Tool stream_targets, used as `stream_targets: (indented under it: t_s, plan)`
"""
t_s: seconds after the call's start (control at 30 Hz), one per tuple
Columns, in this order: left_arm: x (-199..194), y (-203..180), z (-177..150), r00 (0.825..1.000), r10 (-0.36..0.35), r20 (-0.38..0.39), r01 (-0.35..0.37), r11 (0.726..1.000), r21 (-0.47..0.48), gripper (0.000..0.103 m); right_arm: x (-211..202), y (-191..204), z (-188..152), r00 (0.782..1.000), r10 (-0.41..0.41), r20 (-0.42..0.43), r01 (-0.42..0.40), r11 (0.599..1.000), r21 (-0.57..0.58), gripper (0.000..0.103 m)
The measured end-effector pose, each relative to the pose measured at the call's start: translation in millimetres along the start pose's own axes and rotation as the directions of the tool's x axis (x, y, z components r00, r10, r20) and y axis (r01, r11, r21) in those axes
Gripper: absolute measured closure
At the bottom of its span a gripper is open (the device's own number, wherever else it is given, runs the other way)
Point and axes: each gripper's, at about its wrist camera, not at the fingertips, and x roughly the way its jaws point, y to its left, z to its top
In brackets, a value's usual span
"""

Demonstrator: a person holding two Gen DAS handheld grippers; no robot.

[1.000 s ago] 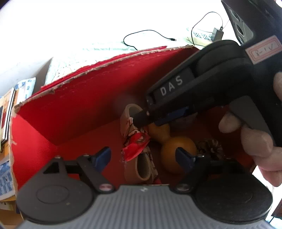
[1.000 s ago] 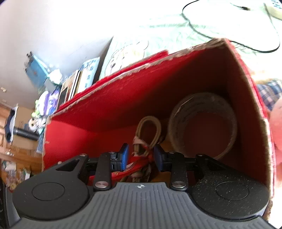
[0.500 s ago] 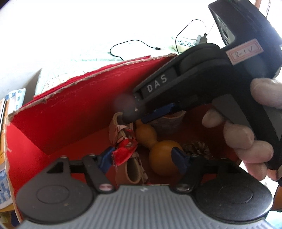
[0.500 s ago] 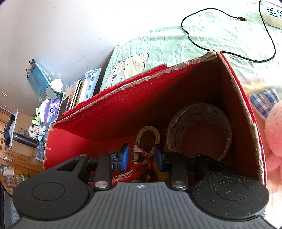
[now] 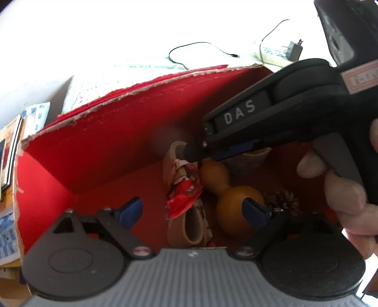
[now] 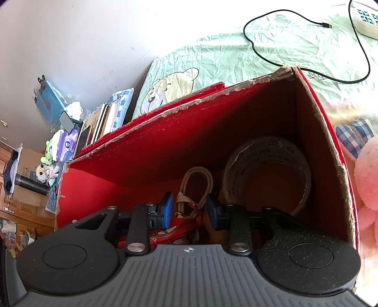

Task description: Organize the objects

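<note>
A red cardboard box holds a beige cord bundle tied with a red wrapper, an orange gourd, a pine cone and a tape roll. My left gripper hovers over the bundle and gourd with its jaws opening; the pads touch neither. My right gripper reaches down into the box. Its narrow jaws sit against the sides of the cord bundle.
The box sits on a green bed sheet with a black cable and a power strip behind it. A pink plush lies right of the box, books to its left. A person's fingers hold the right gripper's handle.
My left jaws narrowed onto the red wrapper and the gourd half a second ago, then spread wide and off them. The right gripper kept its narrow gap and its place.
</note>
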Motion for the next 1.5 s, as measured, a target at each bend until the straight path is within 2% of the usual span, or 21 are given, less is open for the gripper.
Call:
stream_targets:
  t_s: [0.23,0.6,0.9,1.5]
  plan:
    - [5,-2,5,0.999,0.027,-0.018,-0.027,0.999,-0.032,0.012,0,0,0,1.000,-0.001,-0.015,0.001,1.000,-0.018,0.068]
    - [-14,-2,-2,0.999,0.039,-0.023,-0.040,0.998,-0.042,0.010,1,0,0,1.000,-0.001,-0.031,0.000,1.000,-0.029,0.068]
    - [-4,-3,-3,0.998,0.045,-0.034,-0.047,0.996,-0.070,0.010,2,0,-1,1.000,-0.002,-0.030,0.001,1.000,-0.029,0.068]
    - [2,-10,-3,0.992,0.120,-0.044,-0.123,0.990,-0.068,0.009,3,2,1,0.999,-0.018,-0.032,0.017,0.999,-0.034,0.068]
